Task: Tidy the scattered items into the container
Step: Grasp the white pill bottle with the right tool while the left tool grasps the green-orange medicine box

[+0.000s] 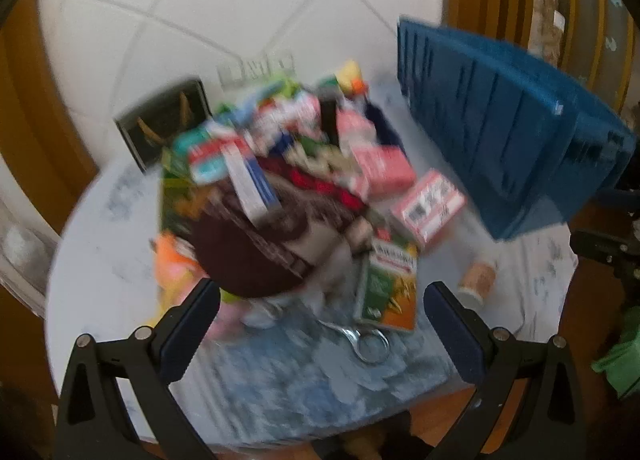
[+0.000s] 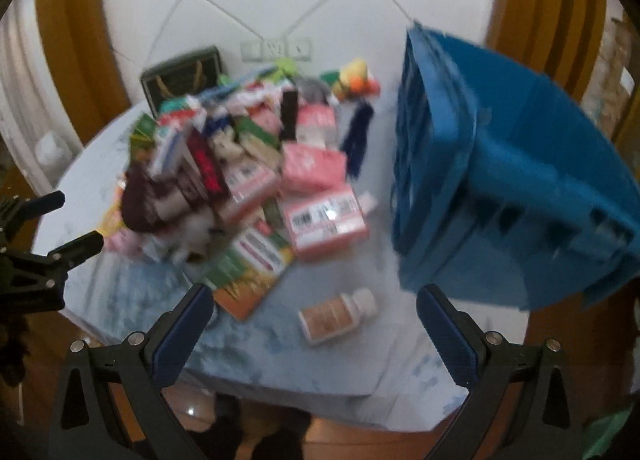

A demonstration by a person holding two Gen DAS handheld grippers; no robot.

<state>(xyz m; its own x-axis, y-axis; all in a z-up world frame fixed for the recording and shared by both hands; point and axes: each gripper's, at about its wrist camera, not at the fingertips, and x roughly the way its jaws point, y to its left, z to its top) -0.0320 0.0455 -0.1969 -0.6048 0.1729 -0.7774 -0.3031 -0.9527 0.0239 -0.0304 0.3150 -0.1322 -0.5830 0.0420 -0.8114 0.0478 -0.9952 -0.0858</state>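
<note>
A blurred heap of scattered items lies on a round table (image 1: 100, 260) with a pale blue cloth: pink boxes (image 1: 430, 206) (image 2: 324, 216), a green and orange box (image 1: 390, 284) (image 2: 256, 264), a maroon cap (image 1: 244, 256) (image 2: 148, 200), scissors (image 1: 370, 342) and a small pill bottle (image 1: 478, 280) (image 2: 340, 312). The blue crate (image 1: 500, 132) (image 2: 520, 180) sits tipped at the right of the heap. My left gripper (image 1: 322, 288) (image 2: 78, 218) hovers open over the heap's near side. My right gripper (image 2: 314, 292) hovers open above the bottle, holding nothing.
A dark gift bag (image 1: 164, 124) (image 2: 184, 72) stands at the table's far edge against the white tiled wall. A yellow plush toy (image 2: 356, 72) lies at the back of the heap. Wooden frames flank the wall. The table's (image 2: 320, 372) near edge is just beyond my fingers.
</note>
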